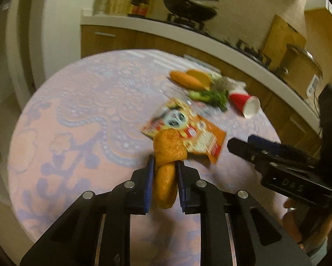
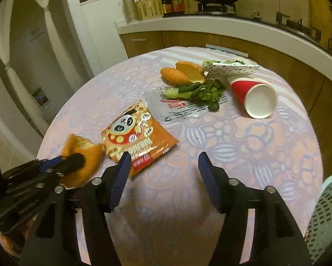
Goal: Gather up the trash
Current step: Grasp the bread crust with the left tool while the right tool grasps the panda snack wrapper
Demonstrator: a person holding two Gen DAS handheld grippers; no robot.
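Nearest in the left wrist view, the left gripper (image 1: 165, 173) is seen pressed on a piece of orange peel (image 1: 168, 153), which is pinched between the two blue pads and stands up out of them. In the right wrist view the same peel (image 2: 81, 155) is found at about 8 o'clock, beside the snack packet. The right gripper (image 2: 162, 166) is spread wide, and nothing is held between its fingers; only the patterned tablecloth (image 2: 254, 155) is seen under the gap.

A pale perforated basket (image 2: 325, 217) is partly seen at 4 o'clock in the right wrist view, at the table edge. What is inside it cannot be told, so it is not known how much was collected already.

Just past the left finger of the right gripper, the orange snack packet (image 2: 137, 139) with a panda picture lies flat. Further, toward 12 o'clock, a clear plastic wrapper (image 2: 183, 108) is lying with green vegetable scraps (image 2: 201, 93) on it. At 1 o'clock a red paper cup (image 2: 252, 97) lies on its side, its mouth turned to the camera. Farthest, more orange peel pieces (image 2: 183, 73) and a dotted paper piece (image 2: 230, 68) are found near the far table edge.

The task is judged to be in an early part: one peel is gripped but not yet dropped in the basket, and the packet, the wrapper, the greens, the cup and the far peels are left on the table
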